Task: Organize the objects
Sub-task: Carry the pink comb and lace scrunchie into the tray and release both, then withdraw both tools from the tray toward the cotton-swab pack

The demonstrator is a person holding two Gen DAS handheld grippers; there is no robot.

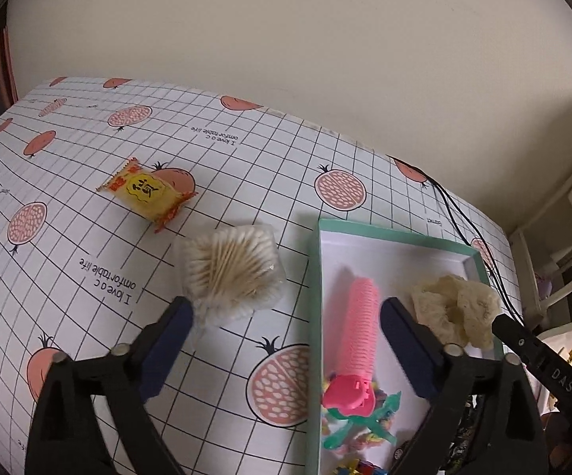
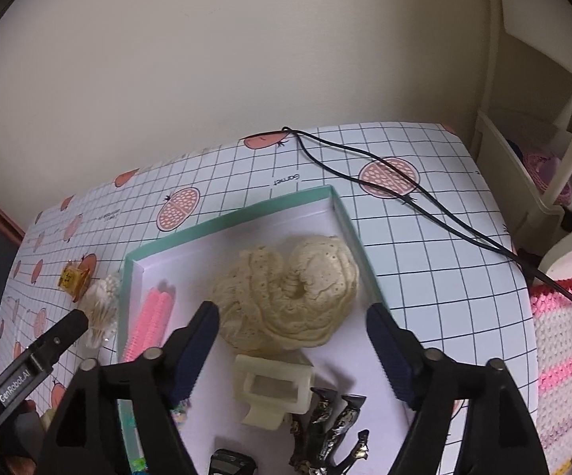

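Both tongs, left [image 1: 286,316] and right [image 2: 292,316], gape wide and hold nothing above the worktop [image 1: 88,182], straddling the teal-rimmed box [image 2: 349,217], with cotton swabs [image 1: 230,269] just outside its left edge.

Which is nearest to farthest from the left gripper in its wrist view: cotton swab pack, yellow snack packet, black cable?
1. Cotton swab pack: at the left fingertip of the left gripper.
2. Yellow snack packet: farther out, left.
3. Black cable: far right, beyond the box.
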